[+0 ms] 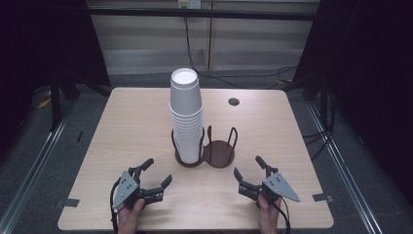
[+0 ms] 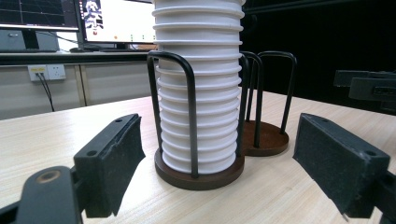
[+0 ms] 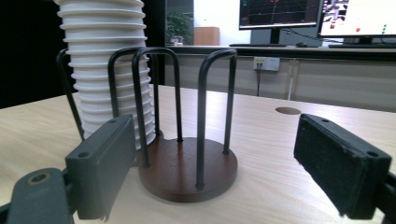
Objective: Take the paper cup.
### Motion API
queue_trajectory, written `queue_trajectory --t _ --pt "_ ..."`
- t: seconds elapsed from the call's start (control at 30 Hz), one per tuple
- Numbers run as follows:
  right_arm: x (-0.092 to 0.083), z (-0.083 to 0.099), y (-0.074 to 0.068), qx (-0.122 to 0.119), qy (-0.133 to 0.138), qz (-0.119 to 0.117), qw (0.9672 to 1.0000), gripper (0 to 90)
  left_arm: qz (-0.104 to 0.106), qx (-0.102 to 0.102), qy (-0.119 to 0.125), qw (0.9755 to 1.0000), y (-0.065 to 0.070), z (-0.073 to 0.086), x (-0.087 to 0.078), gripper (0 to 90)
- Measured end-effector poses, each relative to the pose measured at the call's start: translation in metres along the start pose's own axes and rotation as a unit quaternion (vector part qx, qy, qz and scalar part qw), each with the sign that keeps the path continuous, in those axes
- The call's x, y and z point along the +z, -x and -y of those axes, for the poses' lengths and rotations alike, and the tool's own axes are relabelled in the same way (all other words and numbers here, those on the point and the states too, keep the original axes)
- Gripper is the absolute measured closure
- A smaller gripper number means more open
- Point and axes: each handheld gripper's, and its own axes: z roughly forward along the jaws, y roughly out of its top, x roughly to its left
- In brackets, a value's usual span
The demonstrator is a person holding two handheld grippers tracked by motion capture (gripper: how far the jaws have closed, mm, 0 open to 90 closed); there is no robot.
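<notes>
Black two-jaw left gripper (image 1: 155,171), right gripper (image 1: 248,170), grey screwed plates, trailing cables

The table (image 1: 146,122) is lit evenly from above in the high view, with soft short shadows cast under the cup stack (image 1: 186,117), while the surroundings at both sides are left almost black. Mild glare is seen on the white top of the stack, and the whole picture is rendered slightly soft and grainy. In the two gripper views the near jaws are blurred, and the monitors (image 3: 317,18) are overexposed against a dim room.
</notes>
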Motion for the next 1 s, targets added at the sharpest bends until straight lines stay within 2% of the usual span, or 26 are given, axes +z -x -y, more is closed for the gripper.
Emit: queue_trajectory --t 0.03,0.2,0.27,0.3,0.37,0.43,0.47,0.5,0.53,0.77,0.8,0.83,0.9,0.93,1.0 --pt "0.0 0.0 0.0 -0.001 0.0 0.003 1.0 12.5 0.001 -0.005 0.001 1.0 0.001 0.0 0.0 15.4" --pt "0.0 0.0 0.002 0.008 -0.005 0.0 1.0 12.7 0.0 0.0 0.0 1.0 0.0 0.0 0.0 15.4" --pt "-0.001 0.0 0.002 0.005 -0.004 -0.015 0.9999 12.1 0.0 0.0 0.0 1.0 0.0 0.0 0.0 15.4" --pt "-0.002 0.0 0.001 0.004 -0.004 -0.01 0.9999 12.3 0.0 0.0 0.0 1.0 0.0 0.0 0.0 15.4" --pt "-0.001 -0.001 0.001 0.002 -0.009 -0.009 0.9999 12.5 0.0 0.0 0.0 1.0 0.0 0.0 0.0 15.4" --pt "0.002 -0.002 -0.001 0.004 -0.03 -0.009 0.9995 13.6 0.0 0.0 0.0 1.0 0.0 0.0 0.0 15.4" --pt "0.002 -0.002 -0.001 0.004 -0.03 -0.009 0.9995 13.6 0.0 0.0 0.0 1.0 0.0 0.0 0.0 15.3" --pt "0.002 -0.003 -0.001 0.004 -0.038 -0.013 0.9992 14.8 0.0 0.0 0.0 1.0 0.0 0.0 0.0 15.3" --pt "0.004 -0.003 -0.002 0.004 -0.048 -0.027 0.9985 18.0 0.0 0.0 0.0 1.0 0.0 0.0 0.0 15.4" --pt "0.007 -0.009 -0.007 -0.002 -0.068 -0.045 0.9967 14.1 0.0 -0.002 0.001 1.0 0.0 0.0 0.0 15.4" --pt "0.007 -0.012 -0.007 -0.003 -0.067 -0.05 0.9965 14.0 0.0 -0.002 0.001 1.0 0.0 0.0 0.0 15.4" --pt "0.007 -0.016 -0.007 0.01 -0.065 -0.067 0.9956 17.3 0.001 -0.002 0.001 1.0 0.0 0.0 0.0 15.4" --pt "0.007 -0.018 -0.006 0.016 -0.064 -0.073 0.9951 17.3 0.0 -0.002 0.001 1.0 0.0 0.0 0.0 15.4" --pt "0.007 -0.021 -0.006 0.025 -0.062 -0.088 0.9939 19.4 0.0 0.0 0.0 1.0 0.0 0.0 0.0 15.5" --pt "0.007 -0.022 -0.006 0.023 -0.057 -0.09 0.994 20.7 0.001 0.0 0.0 1.0 0.0 0.0 0.0 15.4"
